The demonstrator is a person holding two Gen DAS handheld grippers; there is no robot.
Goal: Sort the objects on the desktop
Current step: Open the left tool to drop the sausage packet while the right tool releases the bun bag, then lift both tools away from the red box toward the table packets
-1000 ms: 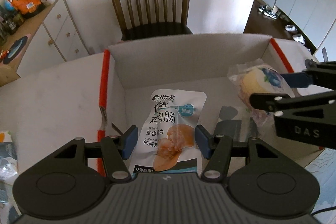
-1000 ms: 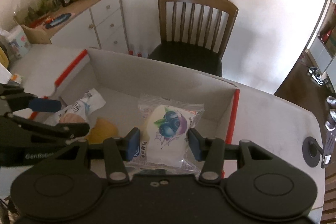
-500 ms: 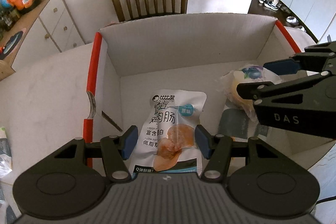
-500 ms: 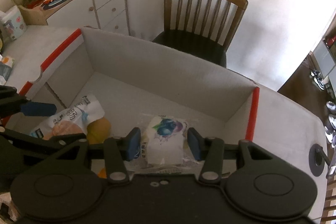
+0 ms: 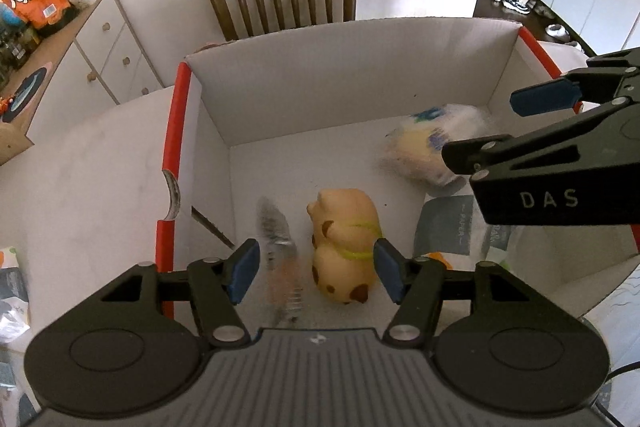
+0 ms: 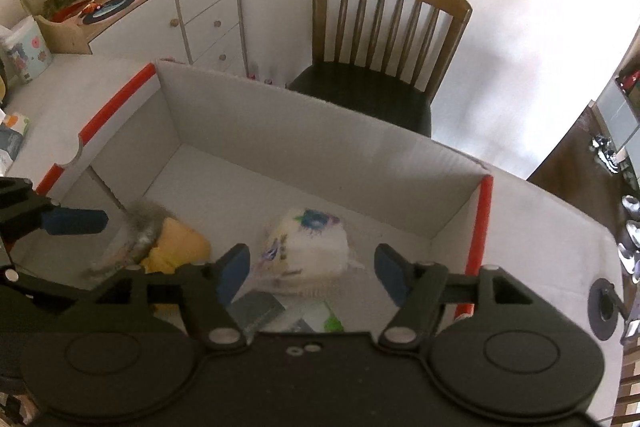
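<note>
Left tongs over the near end of the white cardboard box, jaws opening, nothing gripped; a blurred snack pouch drops between them, clear of both pads. Right tongs over the same box, jaws opening; blueberry bread packet lies blurred on the box floor, free of the pads. Yellow bear toy lies on the box floor beside the pouch. Wooden chair behind the box's far wall.
</note>
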